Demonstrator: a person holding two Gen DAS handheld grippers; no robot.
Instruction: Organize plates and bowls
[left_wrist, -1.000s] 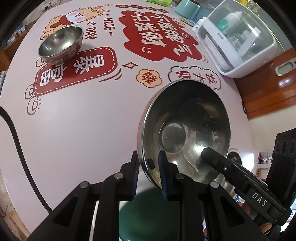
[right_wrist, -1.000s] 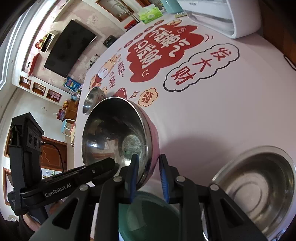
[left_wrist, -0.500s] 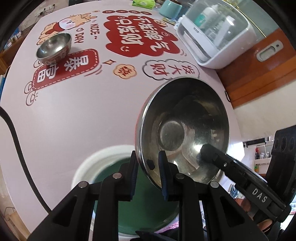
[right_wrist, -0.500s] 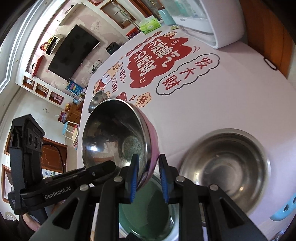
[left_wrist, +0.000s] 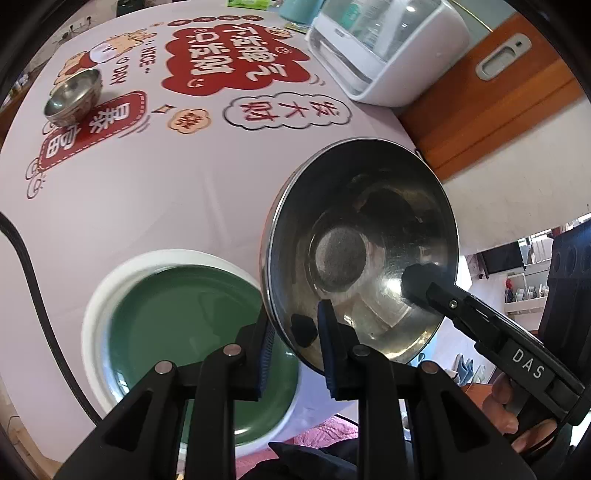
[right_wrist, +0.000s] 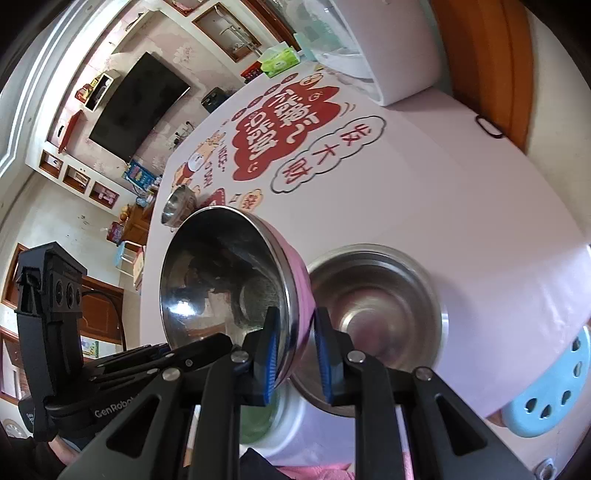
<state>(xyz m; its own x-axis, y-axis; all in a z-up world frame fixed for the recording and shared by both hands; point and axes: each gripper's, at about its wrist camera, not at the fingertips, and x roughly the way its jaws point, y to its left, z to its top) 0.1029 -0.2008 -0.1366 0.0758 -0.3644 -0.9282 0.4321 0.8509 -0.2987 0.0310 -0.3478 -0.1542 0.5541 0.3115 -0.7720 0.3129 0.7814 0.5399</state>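
The pink bowl (right_wrist: 236, 291) was held up by both grippers, left (left_wrist: 295, 350) and right (right_wrist: 293, 354), pinching its rim. At its three o'clock a steel bowl (right_wrist: 373, 314) waited; nothing was stacked yet.

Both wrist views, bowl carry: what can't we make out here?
- Green plate: left wrist view, near edge hidden by the left gripper; right wrist view, only a sliver shows under the right gripper.
- Held bowl: underside hidden in the left view.
- Big steel bowl: near rim behind the right gripper, blurred.
- Small bowl: too small to tell contents.
- Tablecloth: near edge cut off.
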